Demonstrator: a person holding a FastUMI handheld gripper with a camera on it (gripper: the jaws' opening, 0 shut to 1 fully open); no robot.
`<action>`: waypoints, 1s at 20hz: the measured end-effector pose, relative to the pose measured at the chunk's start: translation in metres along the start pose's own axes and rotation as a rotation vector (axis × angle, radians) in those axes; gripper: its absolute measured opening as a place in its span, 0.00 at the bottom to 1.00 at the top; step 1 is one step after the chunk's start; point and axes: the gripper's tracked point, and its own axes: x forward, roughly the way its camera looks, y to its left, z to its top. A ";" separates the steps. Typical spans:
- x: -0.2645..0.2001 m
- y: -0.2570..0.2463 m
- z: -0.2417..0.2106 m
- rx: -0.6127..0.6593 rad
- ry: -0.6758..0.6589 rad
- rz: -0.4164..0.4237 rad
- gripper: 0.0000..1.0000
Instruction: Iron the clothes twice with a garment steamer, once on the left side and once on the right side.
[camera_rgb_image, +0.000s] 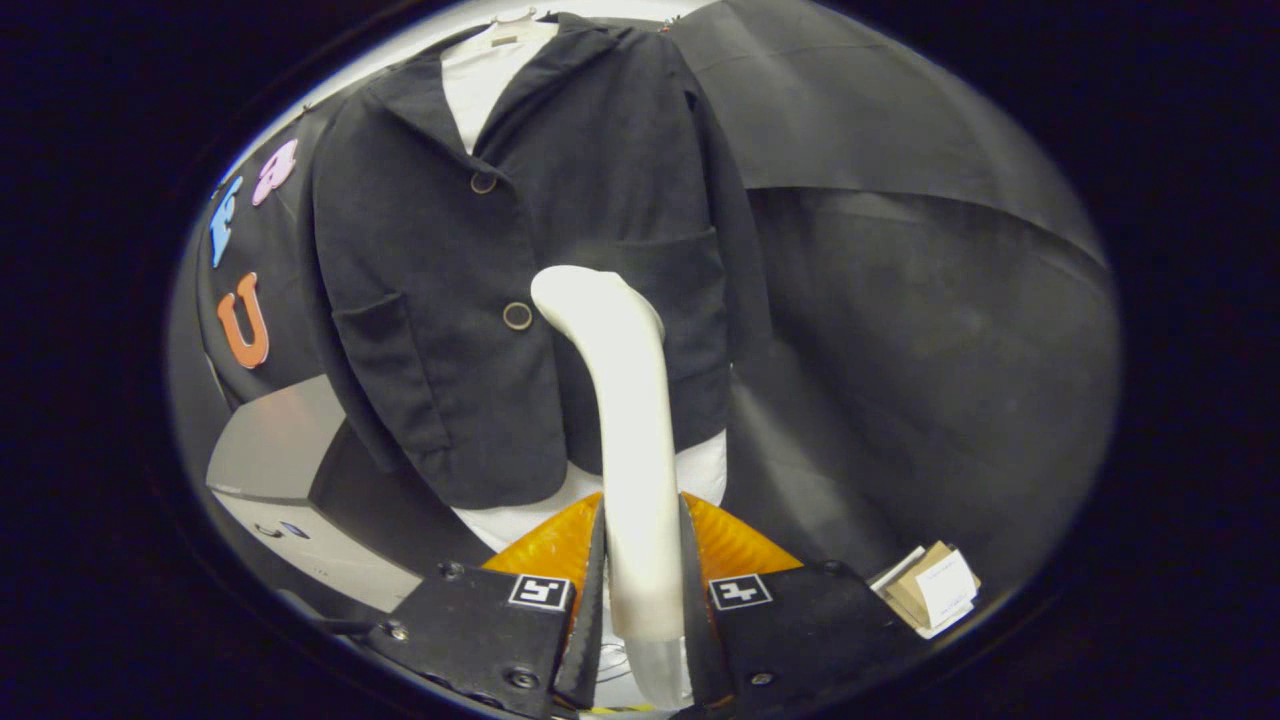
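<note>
While we look forward along the fingers, the largest thing we meet is the black cloth wall (900, 300) of the booth, which spreads behind everything and falls in wide folds beyond the fingers on the right. Against it hangs the dark jacket (450, 300), on a hanger near the top, its front facing us and its lapels open over a white shirt (480, 80). That white cloth shows again below the jacket's hem, just above the fingers. We see two round buttons down the jacket's front, one near the lapels and one lower, and a patch pocket on each side.

Lower down, beside the jacket's hem on the left, we see a grey box-like unit (280, 450) with a slanted top.

Rising between the fingers is the garment steamer (630, 430), a pale handle that stands upright and bends over at its top toward the jacket, its head lying in front of the cloth just beside the lower button. We cannot tell whether the head touches the fabric.

Our gripper (643, 590) is closed to a narrow gap, both fingers pressing the steamer's handle from either side.

Smallest, near the right finger, we find a little stack of cardboard and paper cards (930, 590).
</note>
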 end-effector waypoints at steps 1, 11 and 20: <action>0.002 0.000 -0.005 0.009 0.014 0.004 0.37; 0.019 -0.016 -0.044 0.036 0.124 0.069 0.37; 0.031 -0.035 -0.083 0.090 0.204 0.184 0.37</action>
